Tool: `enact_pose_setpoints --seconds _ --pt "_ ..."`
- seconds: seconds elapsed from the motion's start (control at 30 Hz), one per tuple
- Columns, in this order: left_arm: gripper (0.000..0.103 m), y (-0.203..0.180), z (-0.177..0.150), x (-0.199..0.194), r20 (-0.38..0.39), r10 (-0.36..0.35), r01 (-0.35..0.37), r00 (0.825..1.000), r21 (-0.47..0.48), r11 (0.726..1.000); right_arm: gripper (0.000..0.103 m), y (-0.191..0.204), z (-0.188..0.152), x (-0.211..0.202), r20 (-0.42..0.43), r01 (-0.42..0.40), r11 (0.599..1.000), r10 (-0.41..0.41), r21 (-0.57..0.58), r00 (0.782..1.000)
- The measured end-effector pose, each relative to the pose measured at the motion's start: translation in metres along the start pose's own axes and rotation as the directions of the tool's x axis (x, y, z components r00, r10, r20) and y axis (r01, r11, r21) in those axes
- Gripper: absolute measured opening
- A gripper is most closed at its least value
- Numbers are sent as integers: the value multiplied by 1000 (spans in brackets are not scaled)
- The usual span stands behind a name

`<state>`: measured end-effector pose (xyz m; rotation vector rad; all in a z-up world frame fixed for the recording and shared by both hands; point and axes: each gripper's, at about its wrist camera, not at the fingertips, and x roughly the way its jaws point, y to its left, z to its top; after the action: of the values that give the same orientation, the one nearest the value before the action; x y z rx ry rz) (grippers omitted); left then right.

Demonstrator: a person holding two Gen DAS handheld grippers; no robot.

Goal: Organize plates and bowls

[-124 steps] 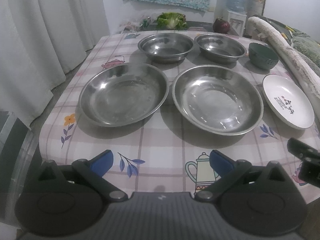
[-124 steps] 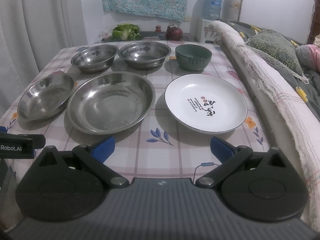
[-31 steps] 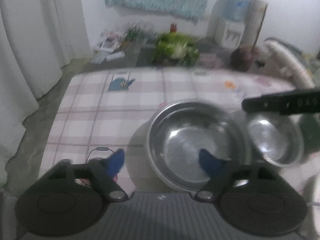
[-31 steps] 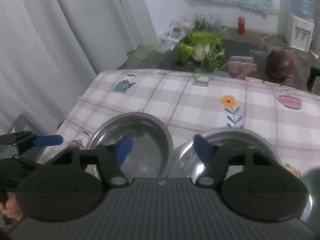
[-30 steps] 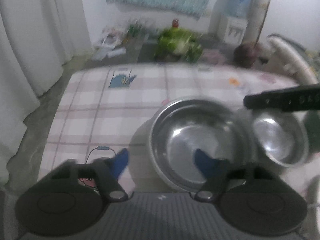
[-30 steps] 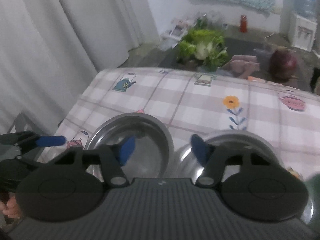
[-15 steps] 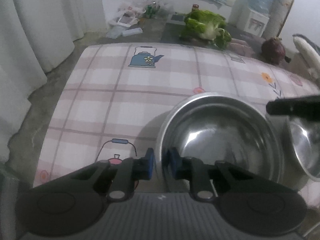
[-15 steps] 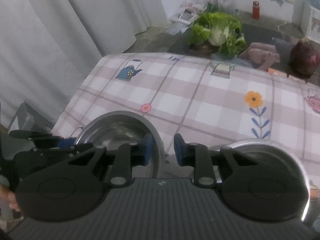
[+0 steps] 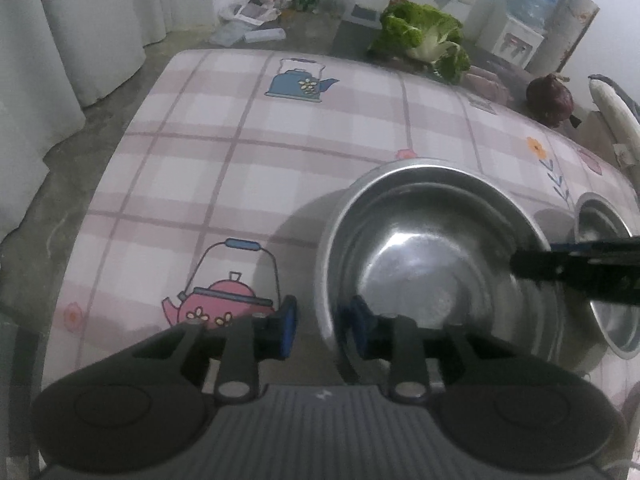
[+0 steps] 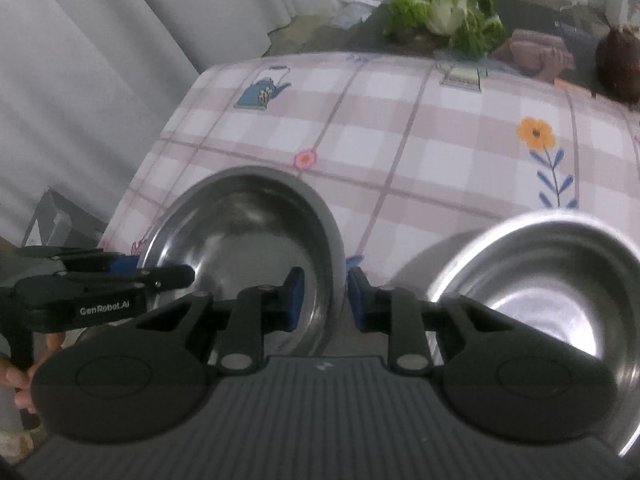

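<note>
White lettering reading "GenRobot.AI" runs along the side of the left gripper (image 10: 120, 276) in the right wrist view; no other writing can be read. That black left gripper (image 9: 316, 326) has its blue-padded fingers closed on the near-left rim of the round stainless steel bowl (image 9: 436, 256). The right gripper (image 10: 324, 296) pinches the opposite, right rim of the same steel bowl (image 10: 244, 232), its jaws drawn together on the metal. Just to the right sits a second shiny steel bowl (image 10: 548, 276), close beside the first. Both rest on a pink-and-white checked tablecloth (image 9: 248, 152) printed with teapots and flowers. White curtains (image 10: 100, 40) hang at left; leafy green cabbage (image 9: 424, 40) and a water dispenser (image 9: 520, 12) stand beyond the table.
</note>
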<state>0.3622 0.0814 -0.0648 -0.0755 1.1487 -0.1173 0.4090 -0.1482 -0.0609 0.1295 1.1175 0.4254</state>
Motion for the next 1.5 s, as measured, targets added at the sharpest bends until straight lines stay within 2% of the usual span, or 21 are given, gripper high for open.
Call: enact_pose_setpoints --seconds 0.1,0.53,0.83,1.0,1.2,1.5 --pt "18 -3 3 -2 -7 10 -10 1000 -3 1000 14 -1 -6 4 -13 1 1000 0 15 1000" --pt "17 -3 4 -13 2 40 -40 999 -33 999 13 0 -11 2 2 -15 999 15 49 1000" --pt "17 -19 11 -45 46 41 -40 998 -30 999 13 4 -7 -31 49 -19 999 17 49 999" --pt "17 -46 14 -66 80 17 -18 997 9 1000 13 -6 -10 -63 90 -2 998 -3 56 996" --pt "17 -95 17 -77 102 -31 24 994 70 997 13 -39 -21 -106 135 21 994 -35 103 990" --pt "17 -168 21 -54 85 -80 67 993 150 986 14 -104 -46 -146 153 89 977 -120 195 981"
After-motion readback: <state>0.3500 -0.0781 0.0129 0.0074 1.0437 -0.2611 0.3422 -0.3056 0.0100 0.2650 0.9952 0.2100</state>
